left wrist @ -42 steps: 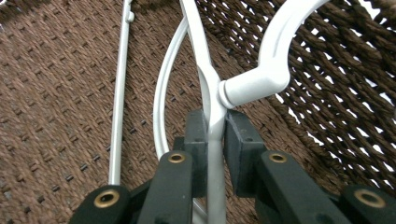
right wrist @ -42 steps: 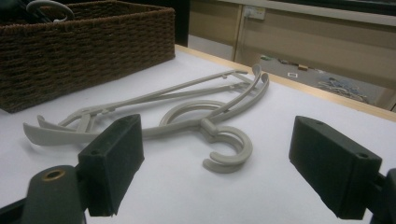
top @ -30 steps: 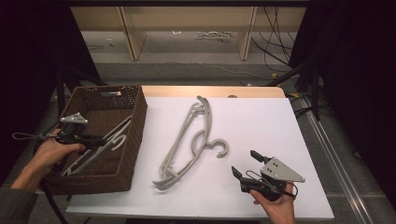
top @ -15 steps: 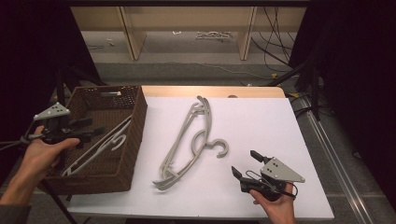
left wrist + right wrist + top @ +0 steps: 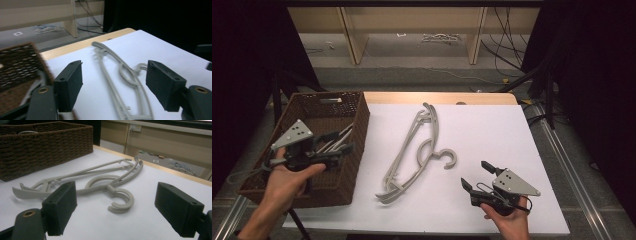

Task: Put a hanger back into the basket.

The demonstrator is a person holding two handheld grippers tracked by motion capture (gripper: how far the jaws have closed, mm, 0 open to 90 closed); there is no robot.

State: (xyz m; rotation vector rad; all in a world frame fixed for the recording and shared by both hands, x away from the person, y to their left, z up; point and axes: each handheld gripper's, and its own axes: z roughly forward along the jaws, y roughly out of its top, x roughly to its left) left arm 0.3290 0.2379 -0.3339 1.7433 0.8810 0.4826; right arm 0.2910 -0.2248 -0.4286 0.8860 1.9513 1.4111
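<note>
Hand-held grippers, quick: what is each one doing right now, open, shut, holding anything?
Left hand-held gripper: jaws have just been opening, nothing between them, above the basket.
Right hand-held gripper: open, holding nothing, near the hanger.

Grey hanger flat on white table; another in basket.

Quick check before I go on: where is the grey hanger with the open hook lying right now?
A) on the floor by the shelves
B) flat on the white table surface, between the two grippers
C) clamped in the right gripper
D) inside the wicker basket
B: the grey hanger lies flat on the white table, beside the basket, touched by neither open gripper.
</note>
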